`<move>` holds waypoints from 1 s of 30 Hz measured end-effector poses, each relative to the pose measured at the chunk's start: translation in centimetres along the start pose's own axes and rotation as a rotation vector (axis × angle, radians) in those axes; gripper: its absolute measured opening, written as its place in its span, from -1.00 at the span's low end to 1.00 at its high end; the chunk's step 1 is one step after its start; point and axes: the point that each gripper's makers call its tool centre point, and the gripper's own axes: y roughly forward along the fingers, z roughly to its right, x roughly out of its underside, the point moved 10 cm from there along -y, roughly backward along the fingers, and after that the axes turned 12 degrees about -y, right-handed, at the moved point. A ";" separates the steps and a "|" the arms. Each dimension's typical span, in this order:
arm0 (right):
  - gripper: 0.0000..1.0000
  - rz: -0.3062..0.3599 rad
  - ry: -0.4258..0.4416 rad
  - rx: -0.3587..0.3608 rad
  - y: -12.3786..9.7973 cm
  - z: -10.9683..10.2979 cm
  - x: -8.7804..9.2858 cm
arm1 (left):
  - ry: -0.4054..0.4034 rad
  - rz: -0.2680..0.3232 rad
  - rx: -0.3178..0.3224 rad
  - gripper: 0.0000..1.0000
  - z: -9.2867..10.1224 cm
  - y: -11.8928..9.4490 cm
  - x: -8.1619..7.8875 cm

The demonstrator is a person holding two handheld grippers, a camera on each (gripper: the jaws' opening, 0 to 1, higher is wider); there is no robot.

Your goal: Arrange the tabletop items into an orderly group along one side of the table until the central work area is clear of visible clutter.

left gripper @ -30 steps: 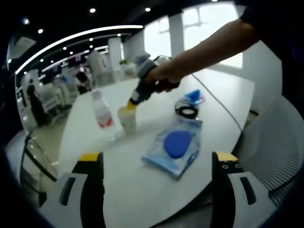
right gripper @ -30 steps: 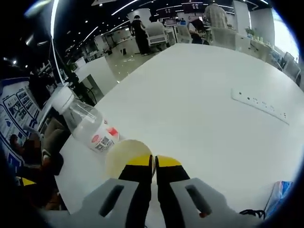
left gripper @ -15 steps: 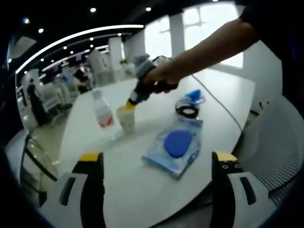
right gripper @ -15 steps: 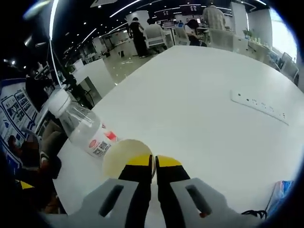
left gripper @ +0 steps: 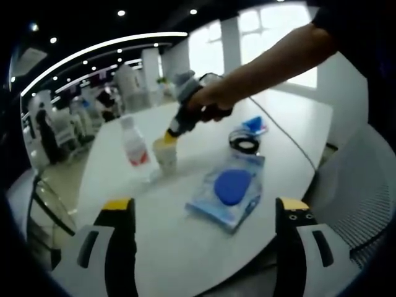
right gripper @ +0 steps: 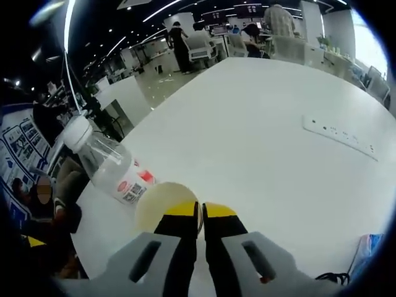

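the right gripper is seen pinched together on the rim of a cup, which stands on the white table just beside a bottle. in the left gripper view the cup is held by the right gripper, with a blue packet, a black coil and blue clip nearby. the left gripper is held with jaws wide apart, nothing between them.
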 end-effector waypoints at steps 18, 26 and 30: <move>-0.73 0.029 0.003 -0.007 -0.2 0.3 -0.3 | 0.002 0.000 -0.003 0.81 0.1 0.1 0.0; -0.50 0.078 -0.026 -0.020 -1.2 -0.1 -0.5 | 0.006 0.000 0.001 0.81 0.2 0.1 -0.1; -0.39 0.105 -0.030 -0.032 -1.8 -0.2 -0.5 | 0.009 -0.001 0.003 0.81 0.2 0.1 -0.1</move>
